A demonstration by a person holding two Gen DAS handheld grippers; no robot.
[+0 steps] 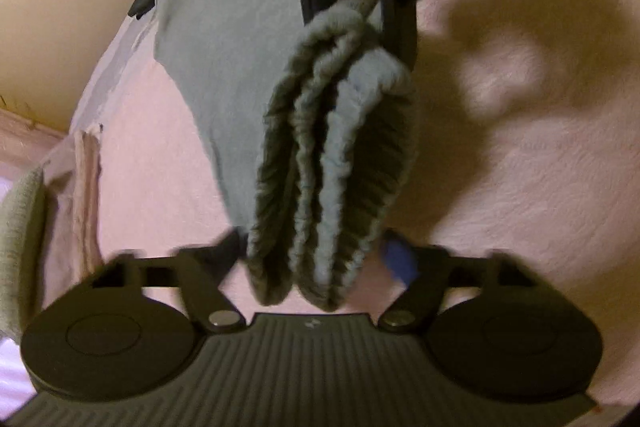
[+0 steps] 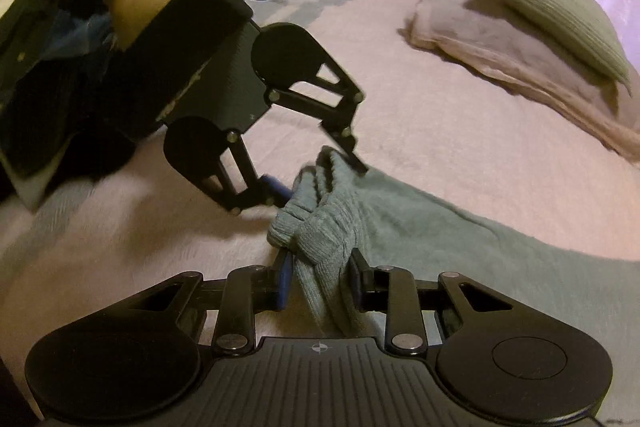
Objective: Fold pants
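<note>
- Leftmost, the left claw [image 2: 320, 177] brackets the bunched waistband [image 1: 332, 163] of the grey pants [image 2: 420, 227]; whether its pads press the cloth, I cannot tell.
- Centrally, the right claw [image 2: 320, 279] pinches the same waistband, lifted above the pink bed [image 2: 460, 131].
- Rightward, the pants' legs trail across the bed.
- Farther right lies a folded pink blanket [image 2: 500, 55] under a grey cushion [image 2: 560, 15].
</note>
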